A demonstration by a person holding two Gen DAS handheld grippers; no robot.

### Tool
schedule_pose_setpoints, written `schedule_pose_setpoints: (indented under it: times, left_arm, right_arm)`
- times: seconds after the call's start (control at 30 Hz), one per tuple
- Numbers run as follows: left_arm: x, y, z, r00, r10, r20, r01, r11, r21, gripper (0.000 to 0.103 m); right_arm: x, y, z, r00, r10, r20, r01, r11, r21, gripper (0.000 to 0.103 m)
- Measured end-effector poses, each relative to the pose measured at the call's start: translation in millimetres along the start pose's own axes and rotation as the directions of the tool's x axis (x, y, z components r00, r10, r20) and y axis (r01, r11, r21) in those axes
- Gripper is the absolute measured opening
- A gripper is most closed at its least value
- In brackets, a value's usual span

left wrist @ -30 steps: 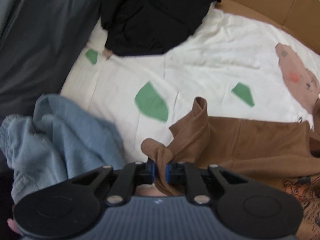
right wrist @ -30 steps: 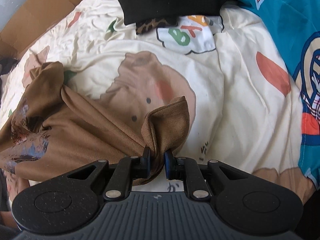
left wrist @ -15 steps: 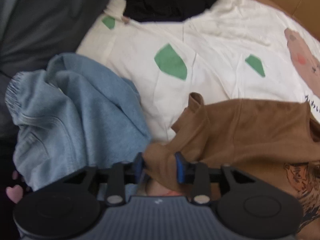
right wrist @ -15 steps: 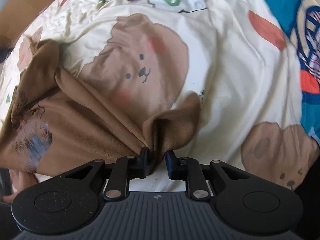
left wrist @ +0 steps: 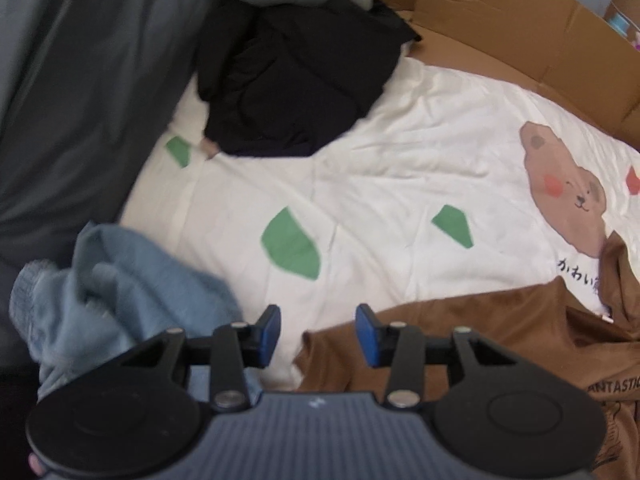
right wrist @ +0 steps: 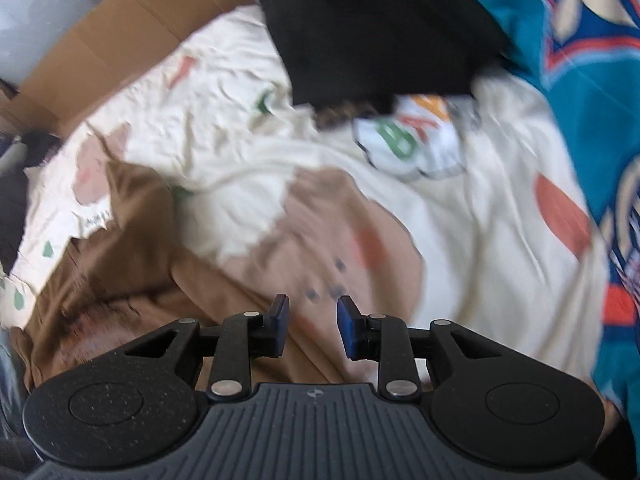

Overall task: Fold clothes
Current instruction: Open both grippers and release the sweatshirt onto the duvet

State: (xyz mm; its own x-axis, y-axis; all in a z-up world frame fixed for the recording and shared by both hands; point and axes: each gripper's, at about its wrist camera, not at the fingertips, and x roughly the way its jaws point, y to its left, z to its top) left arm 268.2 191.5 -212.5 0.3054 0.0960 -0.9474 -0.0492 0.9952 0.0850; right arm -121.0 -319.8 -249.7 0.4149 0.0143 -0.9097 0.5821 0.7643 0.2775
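A brown printed T-shirt [left wrist: 492, 344] lies on the cream bear-print bedsheet [left wrist: 400, 184], spreading from below my left gripper [left wrist: 318, 330] toward the right. The left jaws are opening, blue pads apart, with nothing between them; the shirt's edge lies just beneath the right pad. In the right wrist view the same brown T-shirt [right wrist: 120, 280] lies at lower left. My right gripper [right wrist: 312, 326] hangs above it, jaws opening, empty, with the shirt and the sheet's bear print [right wrist: 340, 248] below.
A light blue garment [left wrist: 120, 296] is bunched at the left, a black garment [left wrist: 296, 80] at the back, a grey cloth [left wrist: 80, 100] far left. Cardboard [left wrist: 520, 28] borders the bed. A black garment [right wrist: 372, 32] and teal patterned fabric [right wrist: 580, 100] lie at right.
Both grippers let go of the brown shirt's corners, opened and lifted. The shirt corners dropped flat onto the sheet.
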Motion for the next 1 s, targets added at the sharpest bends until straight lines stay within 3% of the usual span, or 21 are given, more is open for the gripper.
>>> schedule_pose_setpoints:
  times: [0.33, 0.53, 0.63, 0.7, 0.73, 0.87, 1.0]
  left_arm:
    - [48, -39, 25, 0.999, -0.031, -0.015, 0.033, 0.991, 0.132, 0.043]
    - [80, -66, 26, 0.996, -0.081, -0.023, 0.084, 0.971, 0.222, 0.043]
    - [94, -78, 24, 0.993, -0.120, -0.019, 0.121, 0.959, 0.257, 0.043]
    - [103, -84, 22, 0.989, -0.144, -0.023, 0.145, 0.953, 0.267, 0.043]
    - [107, -87, 20, 0.988, -0.152, -0.026, 0.154, 0.950, 0.272, 0.043]
    - [117, -96, 11, 0.983, -0.177, -0.047, 0.183, 0.937, 0.296, 0.043]
    - [122, -100, 5, 0.983, -0.173, -0.057, 0.182, 0.931, 0.316, 0.043]
  right_arm:
    - [56, 77, 64, 0.996, 0.087, 0.025, -0.084, 0.989, -0.119, 0.030]
    - [92, 133, 97, 0.988, 0.156, 0.021, -0.147, 0.965, -0.217, 0.030]
    - [114, 166, 108, 0.981, 0.196, 0.010, -0.184, 0.934, -0.305, 0.032]
    - [131, 188, 114, 0.977, 0.212, -0.010, -0.200, 0.909, -0.364, 0.048]
    - [138, 196, 115, 0.975, 0.219, -0.026, -0.212, 0.897, -0.388, 0.051]
    - [165, 226, 119, 0.970, 0.234, -0.066, -0.237, 0.846, -0.477, 0.052]
    - [190, 239, 120, 0.973, 0.213, -0.084, -0.227, 0.840, -0.492, 0.050]
